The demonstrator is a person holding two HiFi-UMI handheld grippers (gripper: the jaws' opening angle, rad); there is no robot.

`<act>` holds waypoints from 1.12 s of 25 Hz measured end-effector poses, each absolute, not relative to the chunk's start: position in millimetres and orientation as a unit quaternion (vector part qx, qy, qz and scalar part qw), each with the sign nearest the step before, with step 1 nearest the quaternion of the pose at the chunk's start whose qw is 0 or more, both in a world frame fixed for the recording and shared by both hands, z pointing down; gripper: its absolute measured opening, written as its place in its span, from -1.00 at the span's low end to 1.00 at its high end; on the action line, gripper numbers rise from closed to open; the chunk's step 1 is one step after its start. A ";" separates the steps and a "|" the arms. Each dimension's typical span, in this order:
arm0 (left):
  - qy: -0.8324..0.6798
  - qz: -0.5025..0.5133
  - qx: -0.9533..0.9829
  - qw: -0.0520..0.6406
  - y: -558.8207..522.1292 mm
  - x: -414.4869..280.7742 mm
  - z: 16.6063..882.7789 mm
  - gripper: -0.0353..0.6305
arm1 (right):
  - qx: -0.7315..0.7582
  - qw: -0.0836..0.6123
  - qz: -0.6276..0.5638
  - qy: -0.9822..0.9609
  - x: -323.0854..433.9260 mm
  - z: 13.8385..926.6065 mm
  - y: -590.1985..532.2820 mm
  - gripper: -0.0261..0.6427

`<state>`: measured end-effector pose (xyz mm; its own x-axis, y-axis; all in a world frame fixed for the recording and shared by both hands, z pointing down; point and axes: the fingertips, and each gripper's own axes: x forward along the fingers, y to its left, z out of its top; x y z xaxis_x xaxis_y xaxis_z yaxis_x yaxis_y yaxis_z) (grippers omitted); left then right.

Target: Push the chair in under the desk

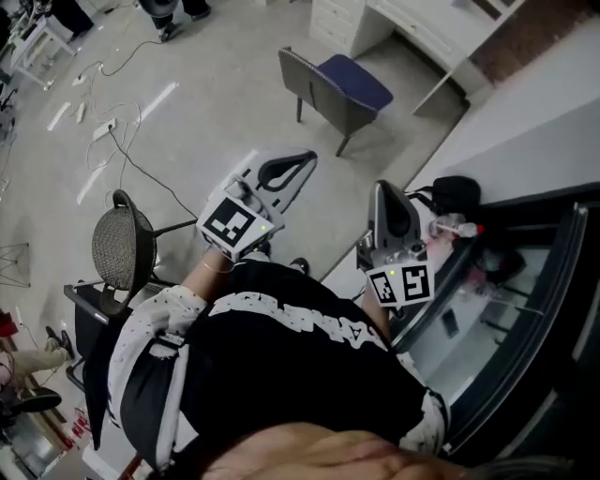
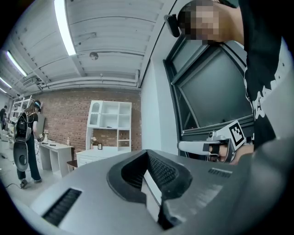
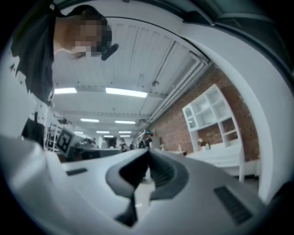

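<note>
The chair (image 1: 339, 86), with a blue seat and a grey back, stands on the concrete floor, pulled out from the white desk (image 1: 405, 26) at the top of the head view. My left gripper (image 1: 306, 159) is shut and empty, held in the air and pointing toward the chair from some way off. My right gripper (image 1: 381, 189) is also shut with nothing in it, held beside the left, nearer the white counter. In the left gripper view the closed jaws (image 2: 147, 155) point at a white shelf unit (image 2: 110, 126). The right gripper's closed jaws (image 3: 148, 152) face down the long room.
A black mesh chair (image 1: 122, 248) stands at my left, with cables (image 1: 122, 141) trailing over the floor beyond it. At my right run a white counter (image 1: 534, 112) and a black-framed glass case (image 1: 525, 309), with a black object (image 1: 457, 193) and a small bottle (image 1: 457, 228) on the counter's near end.
</note>
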<state>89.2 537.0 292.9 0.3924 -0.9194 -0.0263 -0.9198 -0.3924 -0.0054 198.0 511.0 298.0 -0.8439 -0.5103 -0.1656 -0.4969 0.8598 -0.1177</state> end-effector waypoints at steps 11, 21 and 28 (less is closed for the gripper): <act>0.542 0.011 -0.841 0.001 531.1 104.8 298.3 -0.80 | -0.276 0.081 -0.049 0.956 215.7 310.4 509.5 -0.83; 0.530 0.017 -0.848 0.000 491.1 71.5 302.1 -0.80 | -0.305 0.076 -0.041 0.948 192.1 310.6 475.9 -0.83; 0.520 0.012 -0.854 -0.006 452.2 26.5 306.0 -0.80 | -0.315 0.076 -0.033 0.946 148.4 305.5 445.0 -0.83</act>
<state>26.5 452.2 306.0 0.4586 -0.8885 -0.0148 -0.8882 -0.4588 0.0229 148.4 445.0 305.5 -0.7906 -0.5999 -0.1223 -0.5900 0.7999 -0.1100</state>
